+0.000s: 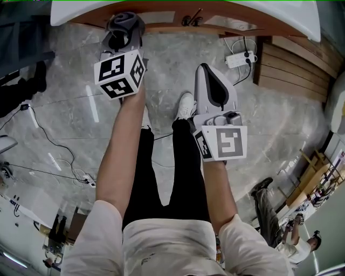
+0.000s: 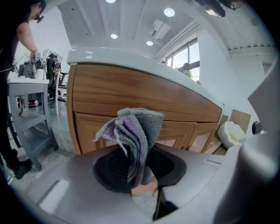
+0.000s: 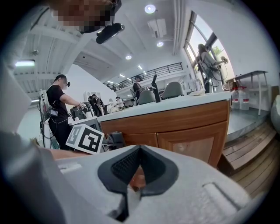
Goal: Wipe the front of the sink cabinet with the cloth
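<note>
The sink cabinet (image 1: 161, 24) has a brown wooden front under a white countertop (image 1: 280, 16) and runs along the top of the head view. My left gripper (image 1: 125, 33) is shut on a folded grey and purple cloth (image 2: 135, 135), held a short way off the cabinet's wooden front (image 2: 144, 98); the cloth (image 1: 123, 19) is apart from the wood. My right gripper (image 1: 205, 70) hangs lower and to the right, shut with nothing between its jaws, pointing at the cabinet doors (image 3: 192, 135).
A white power strip (image 1: 240, 58) with cables lies on the marble floor by a wooden step (image 1: 294, 73) on the right. More cables (image 1: 54, 145) trail on the left. A grey table (image 2: 24, 94) stands left of the cabinet. Several people stand in the background.
</note>
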`<action>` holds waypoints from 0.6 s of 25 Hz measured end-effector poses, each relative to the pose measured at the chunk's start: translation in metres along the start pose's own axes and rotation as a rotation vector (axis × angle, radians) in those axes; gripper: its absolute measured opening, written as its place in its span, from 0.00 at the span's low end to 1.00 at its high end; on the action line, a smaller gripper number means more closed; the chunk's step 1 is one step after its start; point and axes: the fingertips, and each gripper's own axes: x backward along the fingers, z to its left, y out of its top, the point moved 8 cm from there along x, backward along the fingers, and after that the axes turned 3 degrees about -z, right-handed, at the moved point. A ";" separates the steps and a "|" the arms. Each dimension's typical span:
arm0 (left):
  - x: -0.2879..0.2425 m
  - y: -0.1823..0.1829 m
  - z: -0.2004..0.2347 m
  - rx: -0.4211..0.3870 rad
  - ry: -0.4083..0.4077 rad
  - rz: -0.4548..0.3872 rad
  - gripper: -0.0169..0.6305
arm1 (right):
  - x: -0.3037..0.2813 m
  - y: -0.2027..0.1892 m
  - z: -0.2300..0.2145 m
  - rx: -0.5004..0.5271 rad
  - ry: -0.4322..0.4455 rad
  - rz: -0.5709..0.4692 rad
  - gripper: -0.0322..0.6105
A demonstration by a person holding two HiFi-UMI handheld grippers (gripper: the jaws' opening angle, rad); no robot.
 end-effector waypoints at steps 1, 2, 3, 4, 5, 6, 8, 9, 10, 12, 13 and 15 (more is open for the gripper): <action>-0.001 0.000 -0.002 0.000 -0.003 0.001 0.16 | 0.000 0.000 -0.002 0.000 -0.003 0.000 0.05; -0.002 -0.001 -0.005 -0.001 -0.006 0.003 0.16 | 0.001 0.000 -0.004 0.000 -0.006 -0.001 0.05; -0.004 -0.001 -0.008 -0.002 -0.011 0.004 0.16 | 0.001 0.000 -0.007 0.001 -0.009 -0.001 0.05; -0.005 -0.002 -0.011 -0.004 -0.016 0.005 0.16 | 0.001 0.000 -0.009 0.002 -0.012 -0.001 0.05; -0.007 -0.002 -0.014 -0.006 -0.022 0.007 0.16 | 0.002 0.000 -0.011 0.002 -0.015 -0.001 0.05; -0.008 -0.002 -0.017 -0.008 -0.027 0.008 0.16 | 0.002 0.000 -0.013 0.002 -0.017 -0.002 0.05; -0.009 -0.003 -0.023 -0.010 -0.036 0.011 0.16 | 0.004 0.000 -0.017 0.000 -0.022 -0.002 0.05; -0.010 -0.004 -0.026 -0.012 -0.040 0.012 0.16 | 0.005 0.000 -0.019 -0.001 -0.024 -0.002 0.05; -0.011 -0.004 -0.029 -0.015 -0.045 0.013 0.16 | 0.006 0.000 -0.020 -0.001 -0.025 -0.002 0.05; -0.013 -0.005 -0.034 -0.018 -0.054 0.015 0.16 | 0.007 -0.001 -0.023 -0.002 -0.029 -0.002 0.05; -0.014 -0.005 -0.036 -0.019 -0.056 0.015 0.16 | 0.007 -0.001 -0.024 -0.003 -0.032 -0.002 0.05; -0.016 -0.006 -0.041 -0.020 -0.061 0.018 0.16 | 0.008 -0.001 -0.026 -0.006 -0.036 -0.001 0.05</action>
